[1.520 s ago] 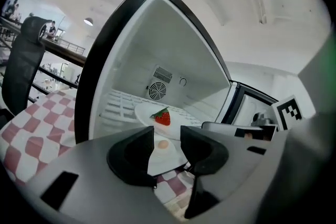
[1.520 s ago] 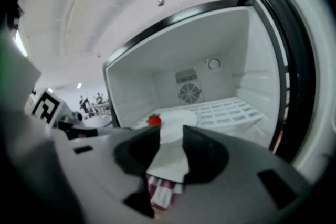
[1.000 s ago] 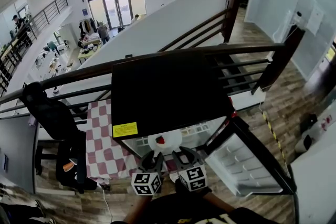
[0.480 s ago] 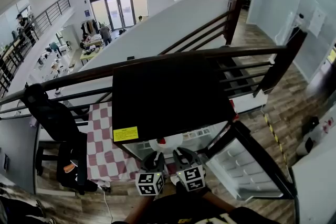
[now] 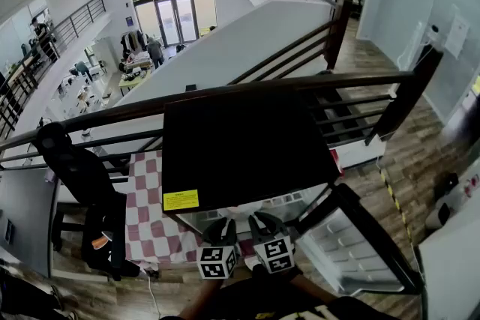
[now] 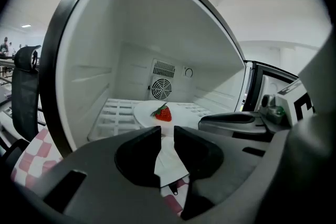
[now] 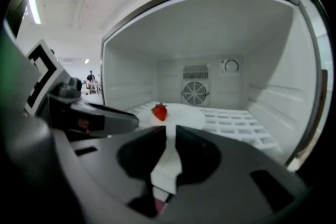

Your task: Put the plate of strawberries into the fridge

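A white plate (image 6: pixel 146 113) with one red strawberry (image 6: pixel 163 113) rests on the wire shelf (image 6: pixel 116 114) inside the open fridge (image 5: pixel 240 146). The right gripper view also shows the plate (image 7: pixel 185 116) and the strawberry (image 7: pixel 159 111). My left gripper (image 6: pixel 168 132) hovers just in front of the plate's near rim. Its jaws are closing to a narrow slit with nothing gripped. Beside it, my right gripper (image 7: pixel 171 132) is likewise closing on nothing. In the head view both grippers (image 5: pixel 221 225) (image 5: pixel 259 221) sit side by side at the fridge mouth, and the fridge top hides the plate.
The fridge door (image 5: pixel 360 236) stands open to the right. A red and white checkered cloth (image 5: pixel 146 213) lies under the fridge, with a black chair (image 5: pixel 82 176) to its left. A dark railing (image 5: pixel 225 90) runs behind. A fan grille (image 6: pixel 160 87) marks the fridge's back wall.
Both pairs of jaws have narrowed from wide open to a slit. The plate showed in front of the grippers in the head view a second ago and is now hidden under the fridge top.
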